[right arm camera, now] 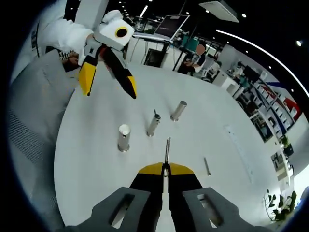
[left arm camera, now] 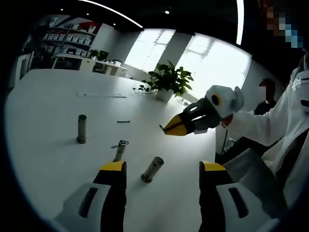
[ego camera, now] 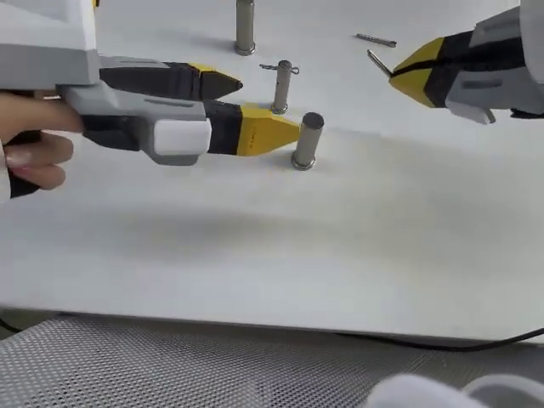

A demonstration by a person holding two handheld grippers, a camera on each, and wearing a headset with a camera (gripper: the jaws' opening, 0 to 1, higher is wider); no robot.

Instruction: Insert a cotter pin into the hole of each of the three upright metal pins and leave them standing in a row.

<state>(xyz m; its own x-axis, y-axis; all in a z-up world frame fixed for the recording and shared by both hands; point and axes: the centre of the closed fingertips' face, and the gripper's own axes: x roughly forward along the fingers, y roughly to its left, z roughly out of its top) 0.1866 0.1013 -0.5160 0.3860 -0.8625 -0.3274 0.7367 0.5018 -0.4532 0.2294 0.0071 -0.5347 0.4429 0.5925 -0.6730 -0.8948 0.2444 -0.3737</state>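
Right tongs [right arm camera: 166, 167] are pressed together on a cotter pin [right arm camera: 167, 149], most of its length sticking out ahead, held above the far right of the desk [ego camera: 255, 255]. Left tongs [ego camera: 268, 107] are spread, just left of the near metal pin [ego camera: 306, 140], apparently not touching it. The middle metal pin [ego camera: 280, 92] carries a fitted cotter pin [ego camera: 279, 67], the far metal pin [ego camera: 246, 25] looks bare, and a loose cotter pin [ego camera: 376, 39] lies far right. The held cotter pin is likely light, springy and smooth and may swivel, so pinch it near the head and leave the legs free. The metal pins look stiff but tippy, so clamp the shank low, below the hole.
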